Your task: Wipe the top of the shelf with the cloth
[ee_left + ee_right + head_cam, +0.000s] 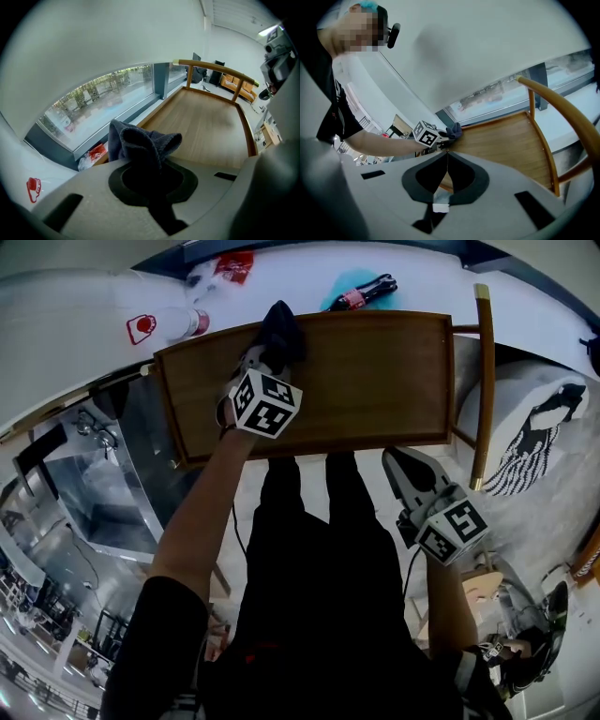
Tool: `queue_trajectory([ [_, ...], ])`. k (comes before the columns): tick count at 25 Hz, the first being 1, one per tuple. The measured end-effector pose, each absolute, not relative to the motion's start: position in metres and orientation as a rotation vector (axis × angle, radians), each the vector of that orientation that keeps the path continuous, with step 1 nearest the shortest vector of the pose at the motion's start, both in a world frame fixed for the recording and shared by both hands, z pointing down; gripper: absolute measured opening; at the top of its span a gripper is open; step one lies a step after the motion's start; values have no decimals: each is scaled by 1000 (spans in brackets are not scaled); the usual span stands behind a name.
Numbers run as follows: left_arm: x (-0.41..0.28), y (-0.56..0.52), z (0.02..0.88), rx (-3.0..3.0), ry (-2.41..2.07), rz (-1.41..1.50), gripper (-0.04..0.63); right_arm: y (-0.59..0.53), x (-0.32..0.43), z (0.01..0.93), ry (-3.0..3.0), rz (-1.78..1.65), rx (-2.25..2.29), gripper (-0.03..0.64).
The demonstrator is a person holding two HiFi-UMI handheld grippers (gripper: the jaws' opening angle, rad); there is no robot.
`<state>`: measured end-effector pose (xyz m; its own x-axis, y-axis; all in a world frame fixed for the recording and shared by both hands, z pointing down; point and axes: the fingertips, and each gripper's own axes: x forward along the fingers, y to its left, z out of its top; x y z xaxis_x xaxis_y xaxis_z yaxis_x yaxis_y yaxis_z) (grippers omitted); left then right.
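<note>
Cloth [140,140], dk wad; wood shelf [206,126]

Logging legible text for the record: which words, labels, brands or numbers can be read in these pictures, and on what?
No text can be read anywhere.
Red label on the bottle: too small to read.
Red emblem: a symbol, no legible letters.
Red packet: blurred.

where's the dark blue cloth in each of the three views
Head view: the dark blue cloth sits upper centre-left, on the far edge of the brown wooden shelf top.
Left gripper view: dead centre, clamped in the left gripper.
Right gripper view: small, left of centre.
Shared landmark: the shelf top.
</note>
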<state>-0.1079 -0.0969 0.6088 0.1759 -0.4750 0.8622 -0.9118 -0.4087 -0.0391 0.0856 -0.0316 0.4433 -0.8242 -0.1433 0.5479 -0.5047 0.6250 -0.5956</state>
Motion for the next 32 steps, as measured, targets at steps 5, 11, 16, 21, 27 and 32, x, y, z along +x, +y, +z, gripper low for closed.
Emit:
queue_trajectory([
  [5, -76, -113, 610, 2003, -1263, 1169, 38, -42, 106, 442, -2406, 1087, 551, 6],
  [11, -39, -134, 610, 2060, -1211, 1183, 38, -51, 126, 440, -2415, 1102, 595, 6],
  [16, -10, -149, 610, 2107, -1165, 1201, 37, -52, 139, 441, -2411, 1134, 615, 6],
  [21, 13, -163, 611, 2148, -1124, 1215, 37, -53, 151, 442, -2411, 1155, 643, 6],
  [27, 41, -177, 611, 2192, -1078, 1226, 37, -63, 162, 436, -2444, 1214, 693, 6],
  [32, 64, -187, 611, 2225, -1045, 1230, 38, -66, 177, 437, -2433, 1210, 720, 6],
])
